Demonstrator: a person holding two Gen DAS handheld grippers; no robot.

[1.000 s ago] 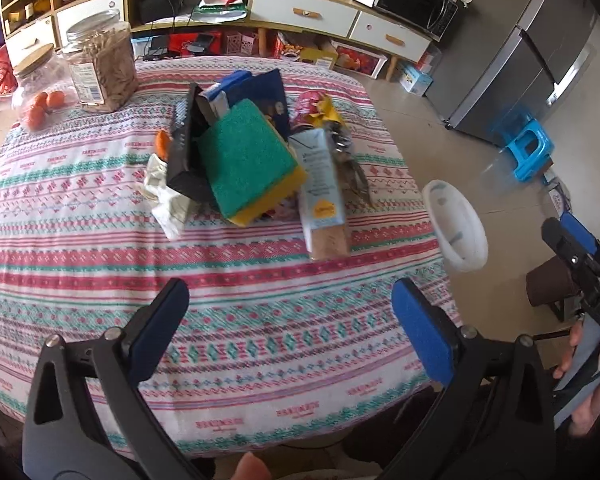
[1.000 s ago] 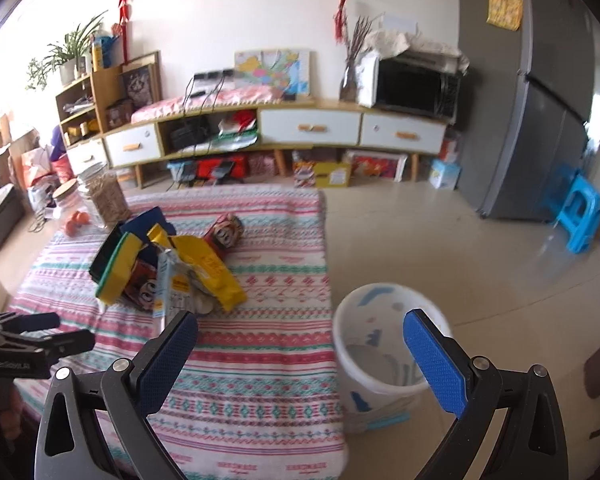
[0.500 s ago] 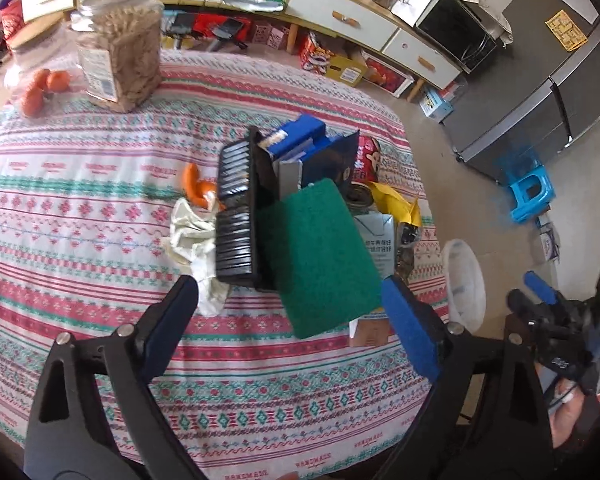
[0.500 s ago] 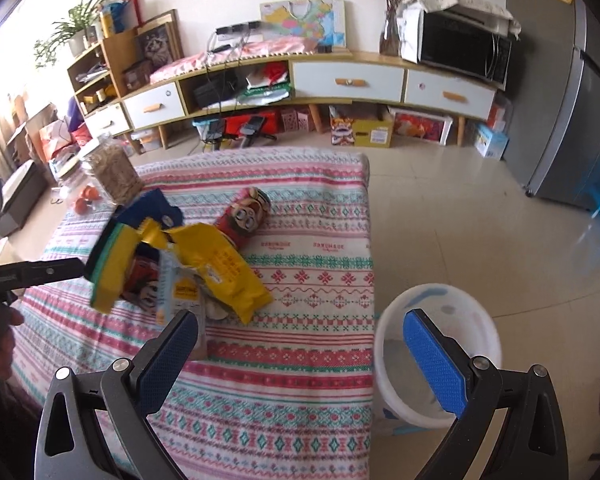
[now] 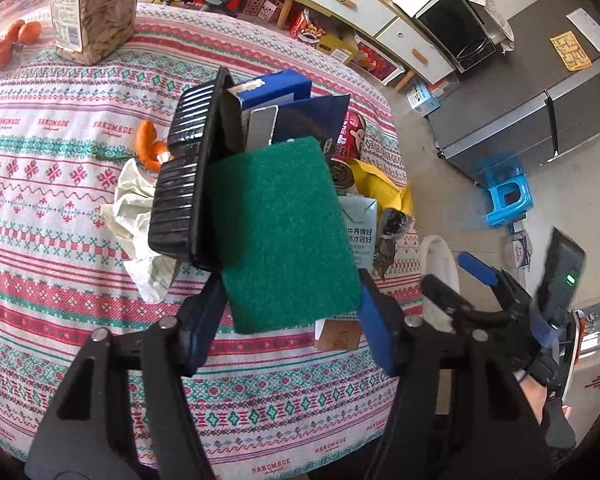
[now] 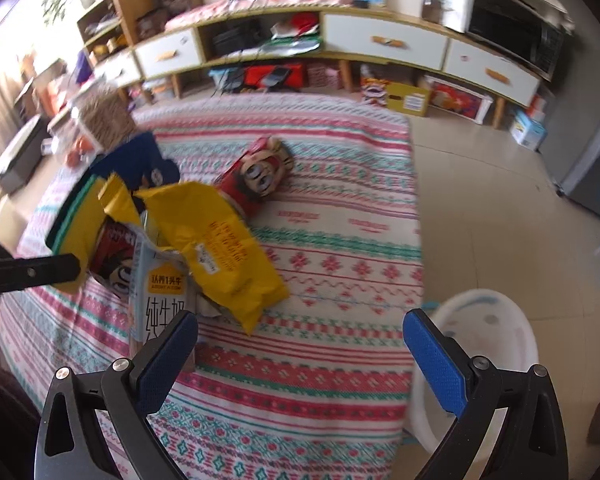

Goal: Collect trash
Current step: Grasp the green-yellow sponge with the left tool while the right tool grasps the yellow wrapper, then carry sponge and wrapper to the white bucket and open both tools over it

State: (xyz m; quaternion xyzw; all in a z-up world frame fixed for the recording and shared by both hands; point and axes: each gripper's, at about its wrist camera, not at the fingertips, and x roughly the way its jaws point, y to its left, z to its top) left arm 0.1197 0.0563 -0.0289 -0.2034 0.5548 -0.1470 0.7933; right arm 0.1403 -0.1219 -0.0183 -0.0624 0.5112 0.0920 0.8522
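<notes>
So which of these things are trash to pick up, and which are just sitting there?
For the job:
green sponge between the left claw's fingers
yellow wrapper
milk carton
red can
crumpled paper
white bin on the floor
right claw, open

Just lying about:
jar of dried food
blue stool
microwave
fridge

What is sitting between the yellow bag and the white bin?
Nothing: in the right wrist view, only bare striped tablecloth and its edge separate the yellow bag from the white bin on the floor.
</notes>
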